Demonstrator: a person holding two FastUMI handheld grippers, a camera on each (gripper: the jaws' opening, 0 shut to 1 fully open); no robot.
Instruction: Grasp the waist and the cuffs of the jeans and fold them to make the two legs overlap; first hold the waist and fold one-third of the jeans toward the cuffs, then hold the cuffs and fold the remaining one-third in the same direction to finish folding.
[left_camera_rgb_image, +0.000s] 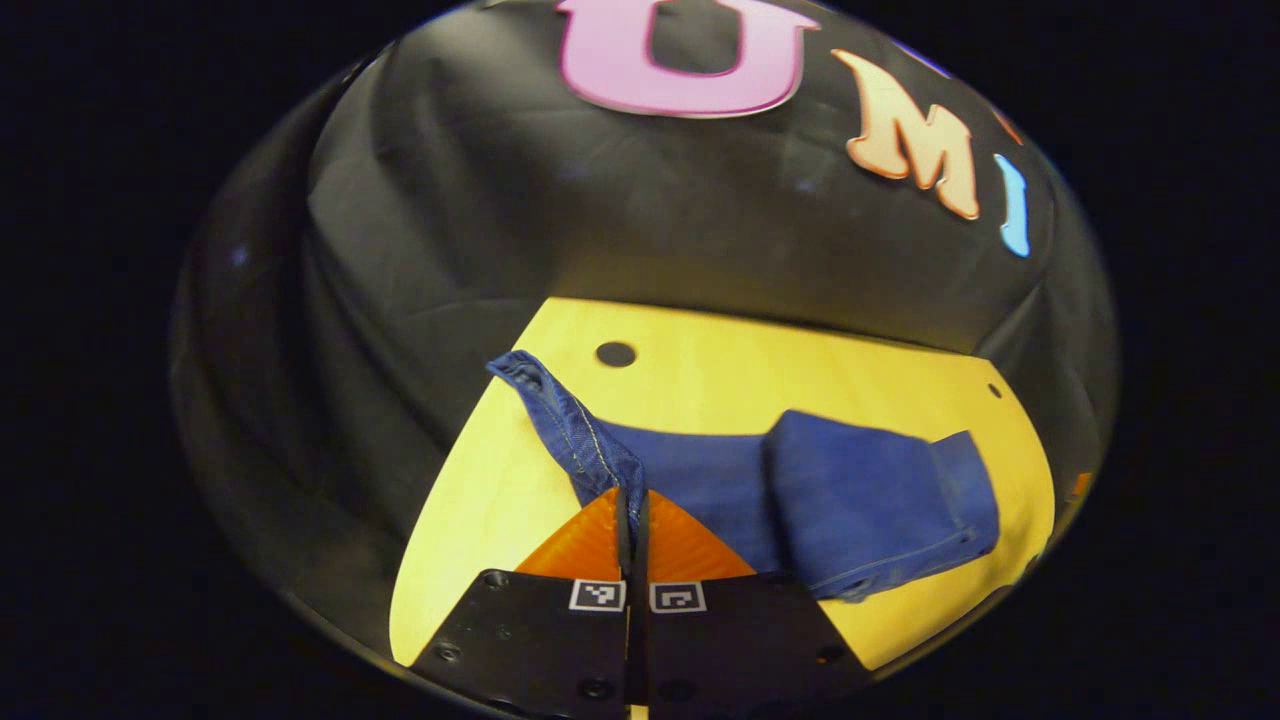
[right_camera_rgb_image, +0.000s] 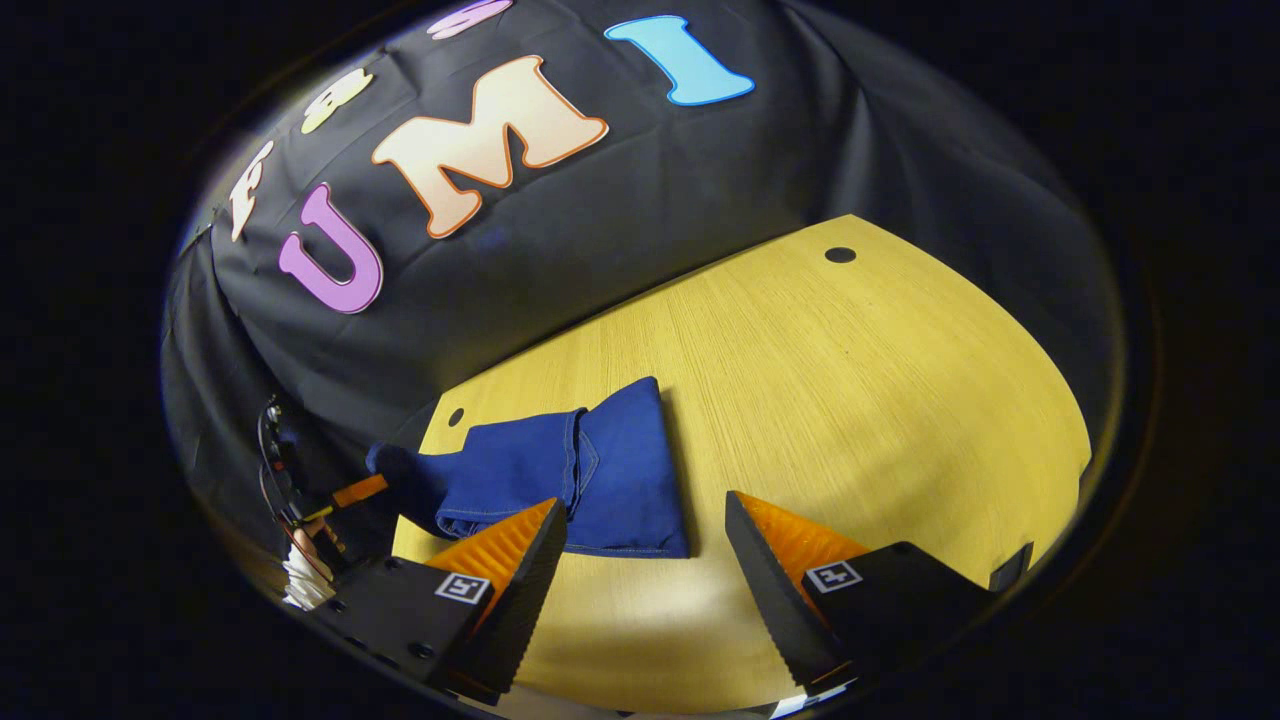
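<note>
On the yellow wooden table (right_camera_rgb_image: 850, 400), the left gripper (left_camera_rgb_image: 632, 520) pinches the jeans (left_camera_rgb_image: 860, 500) cuff at 6 o'clock; the right gripper (right_camera_rgb_image: 645, 540) gapes empty. The cuff should carry over evenly.

The right gripper (right_camera_rgb_image: 645, 545) hangs over the yellow wooden table (right_camera_rgb_image: 850, 400) with its two fingers wide apart and nothing between them. Blue jeans (right_camera_rgb_image: 600, 480) lie folded on the table, just past the left finger. At the far left end of the jeans, the other gripper (right_camera_rgb_image: 355, 492) is near the cloth. Two small dark holes (right_camera_rgb_image: 840, 255) sit in the tabletop.
</note>
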